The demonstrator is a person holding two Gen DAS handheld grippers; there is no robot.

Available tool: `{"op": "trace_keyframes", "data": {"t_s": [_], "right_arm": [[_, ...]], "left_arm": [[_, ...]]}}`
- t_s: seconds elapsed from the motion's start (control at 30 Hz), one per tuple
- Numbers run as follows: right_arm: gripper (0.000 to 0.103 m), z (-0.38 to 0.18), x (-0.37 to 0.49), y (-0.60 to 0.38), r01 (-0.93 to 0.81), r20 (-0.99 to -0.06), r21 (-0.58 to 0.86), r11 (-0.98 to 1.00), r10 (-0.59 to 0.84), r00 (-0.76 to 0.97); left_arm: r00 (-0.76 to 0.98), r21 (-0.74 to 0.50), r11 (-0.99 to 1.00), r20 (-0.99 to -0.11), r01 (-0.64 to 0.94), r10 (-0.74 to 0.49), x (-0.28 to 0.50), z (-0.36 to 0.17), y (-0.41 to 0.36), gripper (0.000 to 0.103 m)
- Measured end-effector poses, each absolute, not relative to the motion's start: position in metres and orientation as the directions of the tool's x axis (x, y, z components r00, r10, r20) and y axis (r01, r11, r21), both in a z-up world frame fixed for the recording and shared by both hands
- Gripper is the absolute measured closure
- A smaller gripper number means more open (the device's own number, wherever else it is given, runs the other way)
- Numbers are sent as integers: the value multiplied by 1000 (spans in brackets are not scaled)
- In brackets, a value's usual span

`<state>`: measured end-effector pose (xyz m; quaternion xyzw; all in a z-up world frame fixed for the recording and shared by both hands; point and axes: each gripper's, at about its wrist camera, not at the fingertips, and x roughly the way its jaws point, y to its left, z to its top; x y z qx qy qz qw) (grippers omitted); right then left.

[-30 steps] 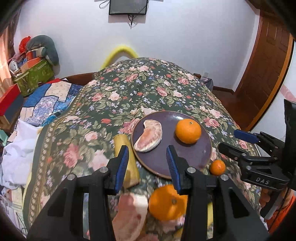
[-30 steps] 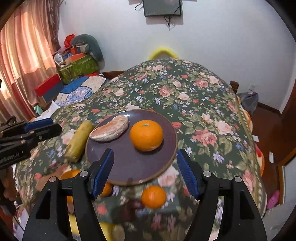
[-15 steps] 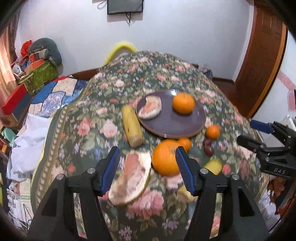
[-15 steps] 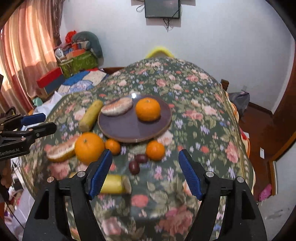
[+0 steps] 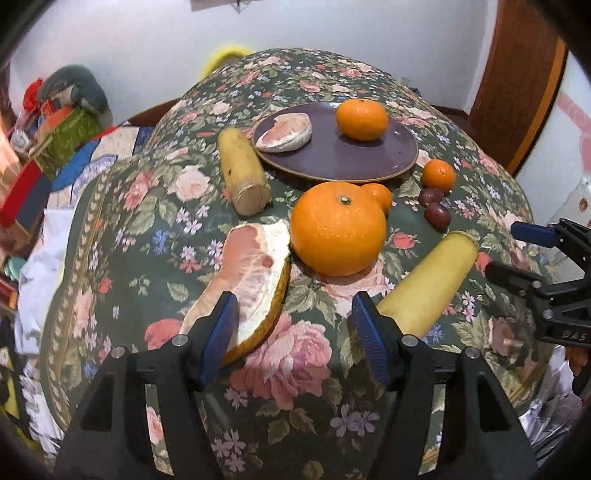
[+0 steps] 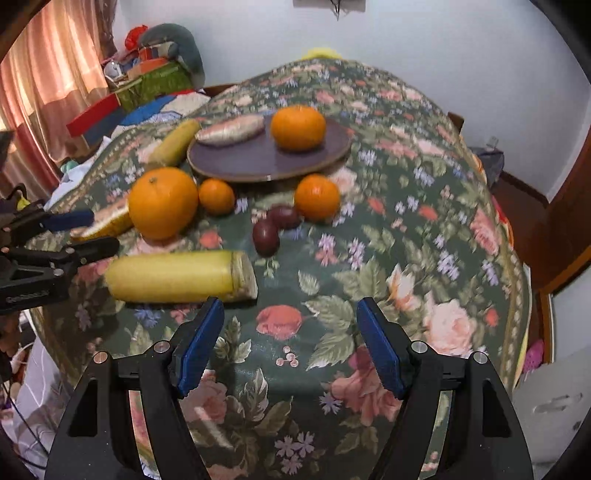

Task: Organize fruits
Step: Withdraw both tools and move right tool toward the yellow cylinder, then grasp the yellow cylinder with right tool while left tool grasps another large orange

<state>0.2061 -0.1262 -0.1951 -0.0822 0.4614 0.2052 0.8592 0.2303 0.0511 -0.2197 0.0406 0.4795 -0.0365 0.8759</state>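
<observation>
left wrist: left hand-held gripper [image 5: 293,328] opening, empty, over pink pomelo wedge [image 5: 245,273]

My left tongs' finger [image 5: 218,328] covers the near end of the pomelo wedge [image 5: 251,266]. The big orange [image 5: 338,229] hides most of a small orange [image 5: 380,194] behind it. My right finger [image 5: 369,336] cuts off the near corn's [image 5: 432,284] tip. In the right view, the far surface [image 6: 369,92] is blurred, and the wall screen [image 6: 328,3] is cropped.

A floral-clothed table [image 5: 295,362] carries a purple plate [image 5: 332,162], oranges [image 5: 338,229], corn pieces [image 6: 177,277], a pomelo wedge [image 5: 247,277] and grapes [image 6: 266,232].
</observation>
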Motion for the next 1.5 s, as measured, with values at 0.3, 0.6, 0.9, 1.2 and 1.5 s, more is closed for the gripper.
{"op": "trace_keyframes", "data": {"t_s": [0.3, 0.6, 0.9, 1.2, 1.5], "right_arm": [[31, -206, 214, -115, -433, -832, 52, 900, 279, 479], [32, -202, 229, -117, -398, -830, 44, 916, 256, 496], [31, -176, 215, -112, -428, -795, 109, 897, 337, 505], [30, -193, 213, -76, -477, -821, 105, 873, 346, 453], [32, -192, 208, -102, -483, -815, 141, 864, 378, 439]], "left_arm": [[539, 92, 984, -842, 154, -6, 228, -222, 35, 37], [536, 57, 968, -840, 244, -85, 219, -218, 1, 37], [593, 8, 982, -798, 191, -109, 210, -193, 22, 37], [606, -18, 996, -792, 91, -70, 201, -188, 62, 37], [598, -40, 996, -798, 83, -82, 206, -193, 62, 37]]}}
